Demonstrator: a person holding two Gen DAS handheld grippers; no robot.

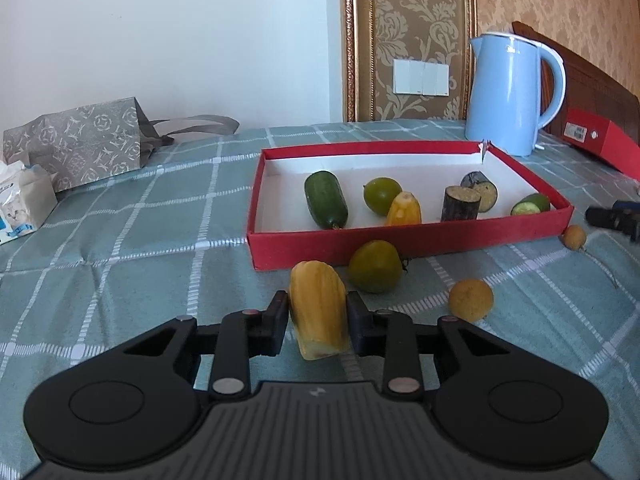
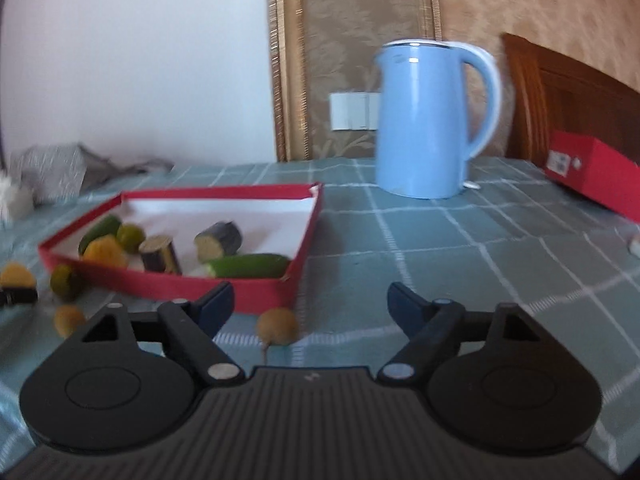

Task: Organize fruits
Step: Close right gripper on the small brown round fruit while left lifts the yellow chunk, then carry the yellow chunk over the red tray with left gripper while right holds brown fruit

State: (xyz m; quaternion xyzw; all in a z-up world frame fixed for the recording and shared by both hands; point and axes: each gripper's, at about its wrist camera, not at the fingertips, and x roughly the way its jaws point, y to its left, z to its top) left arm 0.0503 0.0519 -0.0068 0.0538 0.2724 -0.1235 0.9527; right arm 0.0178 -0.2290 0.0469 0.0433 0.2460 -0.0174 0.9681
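Note:
My left gripper (image 1: 318,312) is shut on a yellow ridged fruit piece (image 1: 318,308), held just in front of the red tray (image 1: 400,240). The tray holds a cucumber (image 1: 326,199), a green citrus (image 1: 381,195), another yellow piece (image 1: 404,210), two dark cut stalks (image 1: 460,203) and a cucumber end (image 1: 531,204). A green-yellow fruit (image 1: 375,266) and a small orange fruit (image 1: 470,299) lie on the cloth outside it. My right gripper (image 2: 310,300) is open and empty beside the tray's right corner (image 2: 264,300), with a small tan fruit (image 2: 277,326) just before it.
A blue kettle (image 1: 508,96) stands behind the tray. A red box (image 1: 600,140) lies at the far right. A patterned paper bag (image 1: 76,140) and a tissue pack (image 1: 22,204) sit at the left. The checked cloth (image 1: 120,260) covers the table.

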